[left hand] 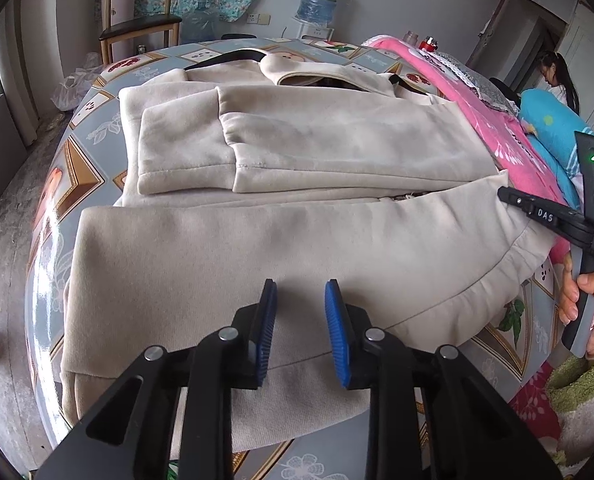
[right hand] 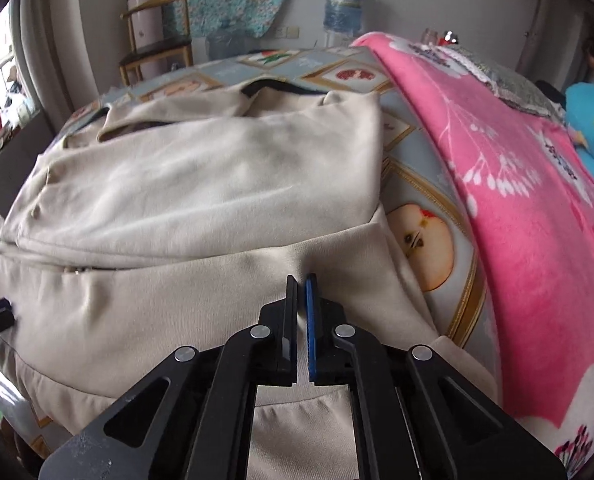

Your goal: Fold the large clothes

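A large beige sweatshirt [left hand: 297, 152] lies on the bed, sleeves folded across its chest and collar at the far end. Its lower part [left hand: 281, 248] bulges toward me, hem nearest. My left gripper [left hand: 300, 292] is open, hovering just above the hem area, nothing between its blue pads. My right gripper [right hand: 301, 284] is shut on a pinched ridge of the same sweatshirt [right hand: 201, 184] near its right hem. The right gripper also shows at the right edge of the left wrist view [left hand: 513, 196], held by a hand.
The bed has a patterned blue-grey sheet [left hand: 77, 168] with fruit prints. A pink blanket [right hand: 517, 208] and a blue pillow [left hand: 553, 128] lie along the right side. A wooden chair [left hand: 137, 20] and a water dispenser [left hand: 319, 0] stand at the far wall. A person [left hand: 557, 76] sits at far right.
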